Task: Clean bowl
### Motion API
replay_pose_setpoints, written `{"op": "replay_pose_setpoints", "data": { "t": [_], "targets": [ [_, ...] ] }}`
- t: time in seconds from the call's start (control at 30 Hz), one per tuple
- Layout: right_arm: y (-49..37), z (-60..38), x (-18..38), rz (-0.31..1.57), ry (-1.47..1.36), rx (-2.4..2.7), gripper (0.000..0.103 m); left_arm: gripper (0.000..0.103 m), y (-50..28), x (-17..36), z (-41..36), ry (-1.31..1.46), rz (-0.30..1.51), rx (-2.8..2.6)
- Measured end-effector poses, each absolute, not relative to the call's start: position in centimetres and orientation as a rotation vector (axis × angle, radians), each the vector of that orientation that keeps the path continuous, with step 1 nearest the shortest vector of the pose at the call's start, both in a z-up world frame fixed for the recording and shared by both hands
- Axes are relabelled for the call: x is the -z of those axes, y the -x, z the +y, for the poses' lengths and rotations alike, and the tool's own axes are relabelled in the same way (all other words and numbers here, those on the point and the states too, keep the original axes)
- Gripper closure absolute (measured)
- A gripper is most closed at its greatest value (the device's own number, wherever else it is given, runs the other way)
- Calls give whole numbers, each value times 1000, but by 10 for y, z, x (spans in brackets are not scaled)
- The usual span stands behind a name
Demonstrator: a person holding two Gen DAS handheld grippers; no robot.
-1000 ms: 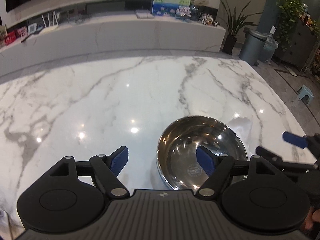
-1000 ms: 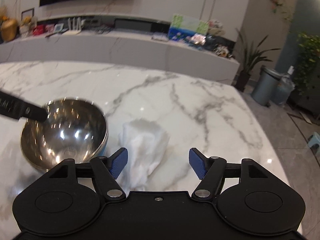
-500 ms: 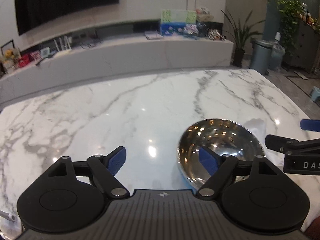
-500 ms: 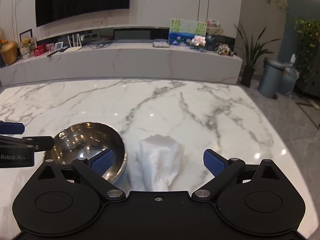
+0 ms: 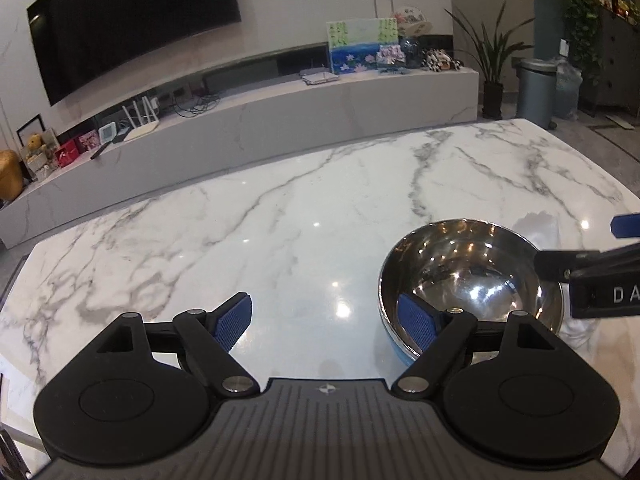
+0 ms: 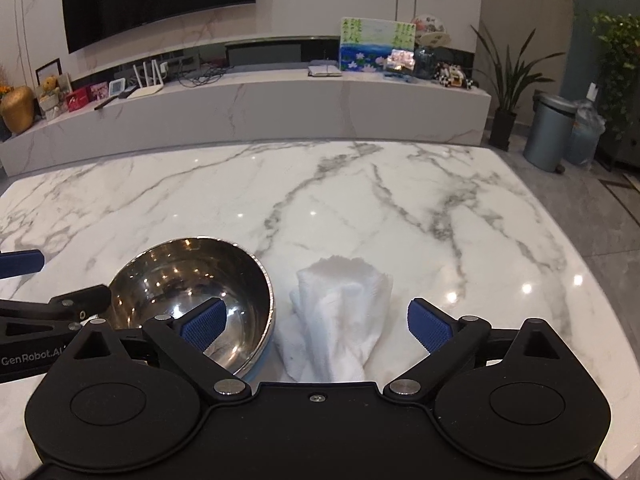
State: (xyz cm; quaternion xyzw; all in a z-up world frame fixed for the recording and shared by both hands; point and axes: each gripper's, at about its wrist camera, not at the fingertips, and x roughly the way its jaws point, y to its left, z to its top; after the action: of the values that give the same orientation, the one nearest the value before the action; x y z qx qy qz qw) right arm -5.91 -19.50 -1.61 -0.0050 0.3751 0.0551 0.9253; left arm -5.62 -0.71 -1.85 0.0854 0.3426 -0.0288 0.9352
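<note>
A shiny steel bowl (image 5: 472, 276) with a blue base stands upright on the white marble table (image 5: 280, 220). It also shows in the right wrist view (image 6: 192, 284). A crumpled white cloth (image 6: 340, 312) lies just right of the bowl; a bit of it shows past the bowl in the left wrist view (image 5: 538, 226). My left gripper (image 5: 326, 320) is open and empty, its right finger over the bowl's near left rim. My right gripper (image 6: 316, 324) is open and empty, its fingers either side of the cloth, the left finger over the bowl's right rim.
The table's right edge (image 6: 580, 256) drops to a grey floor. A low marble TV bench (image 6: 256, 108) with small items runs behind the table. A bin (image 6: 550, 132) and potted plants stand at the far right.
Both grippers have drawn back and tilted up, so more of the room shows. The right gripper's jaws have opened wider. The bowl and cloth have stayed in place.
</note>
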Motion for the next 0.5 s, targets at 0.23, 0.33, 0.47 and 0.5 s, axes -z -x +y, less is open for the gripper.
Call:
{"op": "replay_pose_setpoints", "data": {
  "t": [0.23, 0.33, 0.47, 0.5],
  "targets": [
    [60, -191, 17, 774, 9, -133, 6, 23, 56, 18, -7, -157, 707, 67],
    [60, -187, 16, 771, 20, -138, 6, 23, 55, 18, -7, -152, 714, 70],
    [60, -184, 17, 770, 48, -127, 6, 23, 52, 17, -2, -153, 727, 73],
    [60, -184, 18, 772, 51, -125, 6, 23, 51, 18, -2, -151, 733, 73]
  ]
}}
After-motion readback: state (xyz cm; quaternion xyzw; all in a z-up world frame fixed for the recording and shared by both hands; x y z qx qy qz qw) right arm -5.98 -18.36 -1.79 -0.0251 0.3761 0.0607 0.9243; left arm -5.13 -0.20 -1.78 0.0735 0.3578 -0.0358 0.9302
